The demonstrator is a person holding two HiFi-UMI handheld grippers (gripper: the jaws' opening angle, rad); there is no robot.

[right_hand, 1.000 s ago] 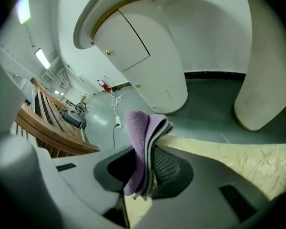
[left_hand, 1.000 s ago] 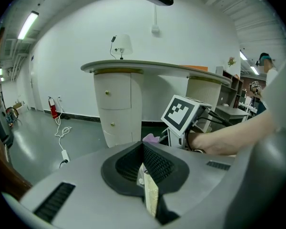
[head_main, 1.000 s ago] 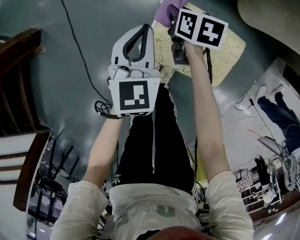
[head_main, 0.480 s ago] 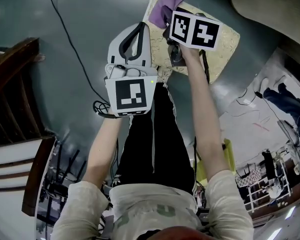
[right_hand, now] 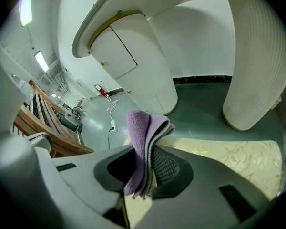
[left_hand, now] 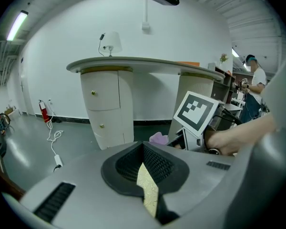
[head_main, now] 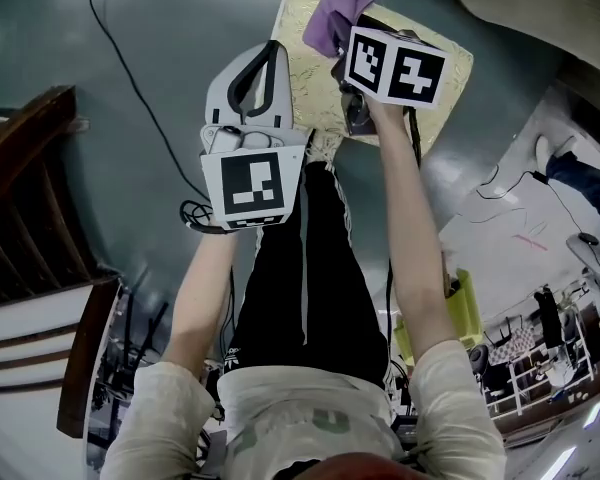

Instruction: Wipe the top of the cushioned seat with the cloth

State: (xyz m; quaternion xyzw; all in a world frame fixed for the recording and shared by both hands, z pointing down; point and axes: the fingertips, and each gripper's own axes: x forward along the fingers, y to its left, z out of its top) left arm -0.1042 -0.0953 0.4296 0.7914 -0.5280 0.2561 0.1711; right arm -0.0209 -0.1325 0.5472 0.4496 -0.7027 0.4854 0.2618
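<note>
Grey plastic, the left gripper hovers by the seat's left edge, jaws together on nothing. Right of it, the right gripper pinches a folded purple cloth over the far-left part of the pale gold cushioned seat. I judge the wiping barely begun, with the right side left. Nothing readable: the marker cube carries only black-and-white squares.

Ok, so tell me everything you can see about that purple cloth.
The purple cloth looks like soft, fuzzy fabric, folded into several layers with greyish inner ones. The right gripper is shut on it, so the fold stands up past the jaws and short ends hang below. It is over the far edge of the cream patterned seat cushion; contact with it can't be told.
</note>
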